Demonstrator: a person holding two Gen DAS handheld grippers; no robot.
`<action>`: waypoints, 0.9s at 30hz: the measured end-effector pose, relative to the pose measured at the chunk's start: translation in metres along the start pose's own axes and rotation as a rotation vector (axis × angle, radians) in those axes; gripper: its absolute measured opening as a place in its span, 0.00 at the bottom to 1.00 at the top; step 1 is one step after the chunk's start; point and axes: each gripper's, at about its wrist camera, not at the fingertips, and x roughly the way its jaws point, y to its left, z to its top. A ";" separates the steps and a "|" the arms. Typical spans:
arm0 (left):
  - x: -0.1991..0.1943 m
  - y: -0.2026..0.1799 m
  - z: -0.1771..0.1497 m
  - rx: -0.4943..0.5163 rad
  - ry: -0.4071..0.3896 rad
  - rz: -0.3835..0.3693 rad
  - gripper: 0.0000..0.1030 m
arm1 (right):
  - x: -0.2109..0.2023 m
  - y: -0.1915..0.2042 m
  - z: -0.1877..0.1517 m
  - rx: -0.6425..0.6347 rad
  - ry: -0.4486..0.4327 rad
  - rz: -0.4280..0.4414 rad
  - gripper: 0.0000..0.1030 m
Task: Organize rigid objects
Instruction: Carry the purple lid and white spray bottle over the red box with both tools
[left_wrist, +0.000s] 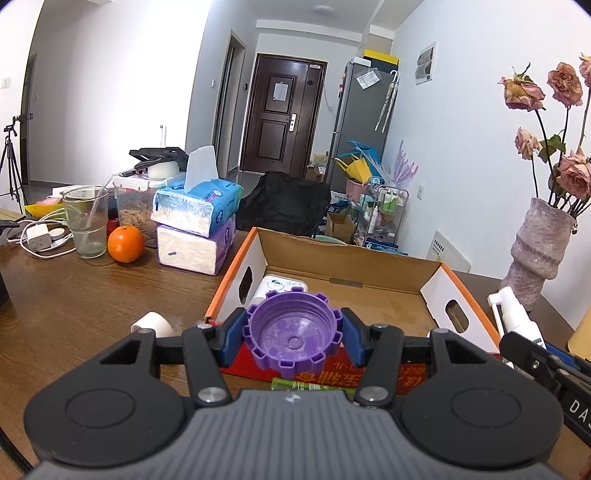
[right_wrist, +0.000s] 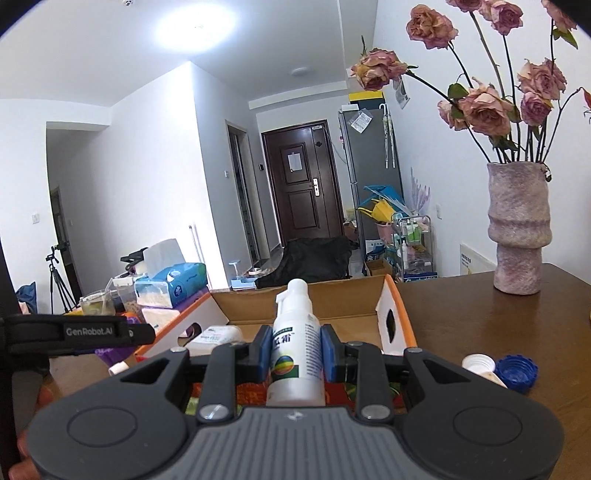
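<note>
My left gripper (left_wrist: 293, 334) is shut on a purple notched cap (left_wrist: 293, 332), held just before the near wall of the open cardboard box (left_wrist: 369, 284). My right gripper (right_wrist: 295, 352) is shut on a white spray bottle (right_wrist: 297, 354), held upright at the box's (right_wrist: 395, 314) near edge; the bottle also shows at the right of the left wrist view (left_wrist: 517, 321). A white container (left_wrist: 279, 286) lies inside the box at its left end; it also shows in the right wrist view (right_wrist: 218, 336).
A white cap (right_wrist: 478, 363) and a blue cap (right_wrist: 517, 371) lie on the wooden table at right. A small white roll (left_wrist: 151, 325) lies left of the box. A vase of dried roses (right_wrist: 517, 229) stands at right. Tissue packs (left_wrist: 195, 225), an orange (left_wrist: 125, 243) and a glass (left_wrist: 86, 225) stand at left.
</note>
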 end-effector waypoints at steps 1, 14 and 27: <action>0.002 0.000 0.001 -0.002 0.001 -0.001 0.53 | 0.003 0.000 0.001 0.000 -0.003 0.000 0.26; 0.044 -0.011 0.019 -0.012 0.000 -0.011 0.53 | 0.047 -0.001 0.016 0.013 -0.010 0.040 0.26; 0.083 -0.016 0.037 -0.022 0.001 -0.010 0.53 | 0.094 -0.009 0.030 0.008 -0.005 0.035 0.26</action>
